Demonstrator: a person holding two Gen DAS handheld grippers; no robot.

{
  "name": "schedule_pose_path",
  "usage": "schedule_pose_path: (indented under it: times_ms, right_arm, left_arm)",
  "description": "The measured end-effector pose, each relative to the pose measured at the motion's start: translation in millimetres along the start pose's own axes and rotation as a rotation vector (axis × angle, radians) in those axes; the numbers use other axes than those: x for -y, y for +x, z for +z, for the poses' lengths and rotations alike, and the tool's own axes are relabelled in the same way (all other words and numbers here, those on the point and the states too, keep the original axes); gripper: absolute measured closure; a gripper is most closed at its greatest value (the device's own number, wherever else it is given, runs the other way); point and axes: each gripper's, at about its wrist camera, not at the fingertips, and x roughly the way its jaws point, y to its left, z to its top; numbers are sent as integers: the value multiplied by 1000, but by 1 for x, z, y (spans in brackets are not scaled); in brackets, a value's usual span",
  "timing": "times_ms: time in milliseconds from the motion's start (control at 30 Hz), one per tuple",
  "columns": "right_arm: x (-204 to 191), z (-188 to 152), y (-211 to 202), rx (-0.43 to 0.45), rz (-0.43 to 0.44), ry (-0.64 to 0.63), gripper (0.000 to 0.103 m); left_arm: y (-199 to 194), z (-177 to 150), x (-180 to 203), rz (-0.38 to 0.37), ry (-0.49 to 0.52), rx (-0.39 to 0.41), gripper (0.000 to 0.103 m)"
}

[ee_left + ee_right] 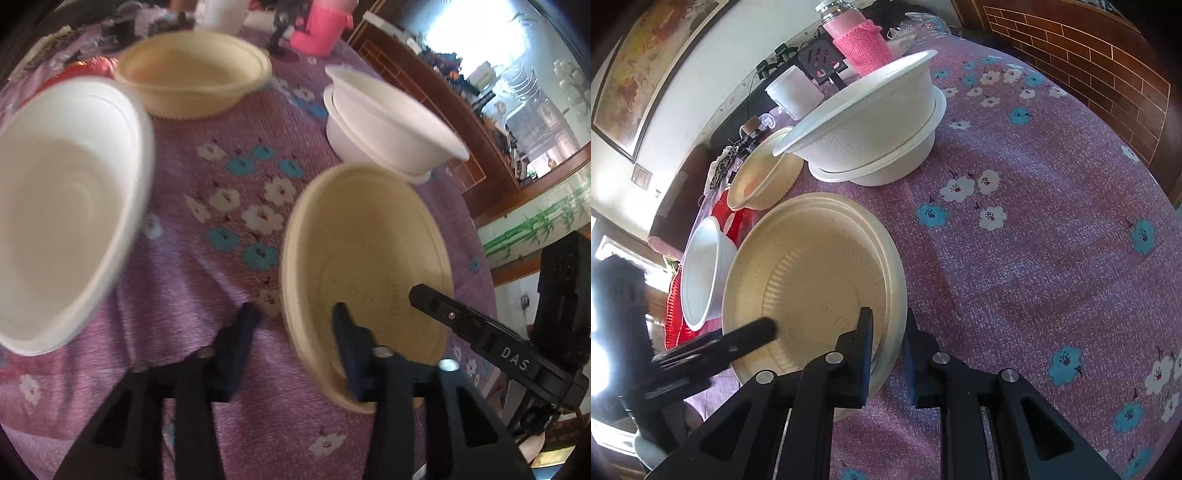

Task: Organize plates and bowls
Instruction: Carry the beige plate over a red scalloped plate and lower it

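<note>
left black plastic two-finger gripper point(295, 314): dark blue pads, silver round screws | right black plastic two-finger gripper point(888, 325): same build, triangular cut-outs, white "DAS" lettering on its side

You had only one readable marking in view: the white letters "DAS" stood on the black arm of the right gripper point(428, 293), where it reached in from the right side of the left wrist view, the letters running along the arm near its body. The cream plate point(369, 258) near the table's point(184, 288) front edge carried faint embossed marks on its floor, a small triangle and a square-like outline among them point(834, 314), but you could not have read any of them as letters or numbers. Nothing else in either view bore legible text.
</note>
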Motion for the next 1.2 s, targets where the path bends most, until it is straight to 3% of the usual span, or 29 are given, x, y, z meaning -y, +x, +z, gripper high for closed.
schedule_pose_path:
  times_ms: [100,233,467,733,933,1200]
  right_arm:
    - [-3,0,2,0,10,-6,87]
    - [-22,-2,-9,40,-13,-63,87]
    - [-77,-2,-35,98,33,-171,87]
    - [-191,-11,-17,87,124,-346,87]
    - [-273,-20,6,69,165,-455,87]
    - [-362,-24,61,29,140,-567,87]
  left_arm:
    - [0,-1,4,-7,8,8,86]
    - [-14,-12,5,0,8,36,86]
    - [-83,-33,-16,-24,-32,163,86]
    - [-177,-64,-87,62,-155,369,86]
    - [-214,-72,-146,107,-264,434,86]
    - [-238,-68,-223,241,-388,482,86]
